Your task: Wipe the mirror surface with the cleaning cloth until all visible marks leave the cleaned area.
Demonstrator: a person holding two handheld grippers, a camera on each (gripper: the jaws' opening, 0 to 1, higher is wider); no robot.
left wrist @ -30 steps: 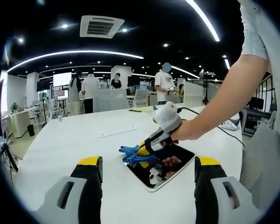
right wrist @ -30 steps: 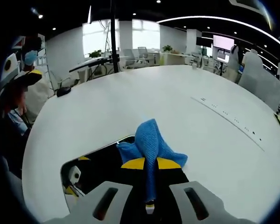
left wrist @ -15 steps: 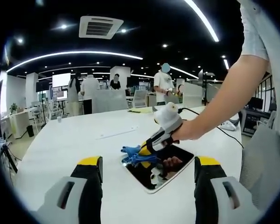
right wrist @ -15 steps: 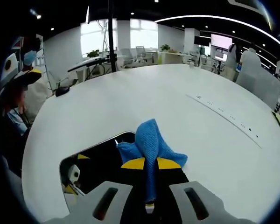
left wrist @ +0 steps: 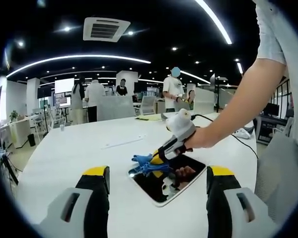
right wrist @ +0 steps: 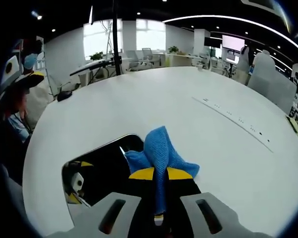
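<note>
My right claw [right wrist: 156, 196] is clamped on the blue cleaning cloth [right wrist: 160, 151], which presses on the far corner of the mirror [left wrist: 170, 177] lying flat on the white tabletop [right wrist: 188, 114]. My left claw [left wrist: 158, 191] hovers near the mirror, jaws apart and holding nothing. I judge wiping is mid-way: the dark glass shows reflections, and I cannot tell if marks remain. No readable writing anywhere.

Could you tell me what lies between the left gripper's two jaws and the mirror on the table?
In the left gripper view, only bare white table lies between the left gripper and the mirror; the cloth sits at the mirror's far corner.
</note>
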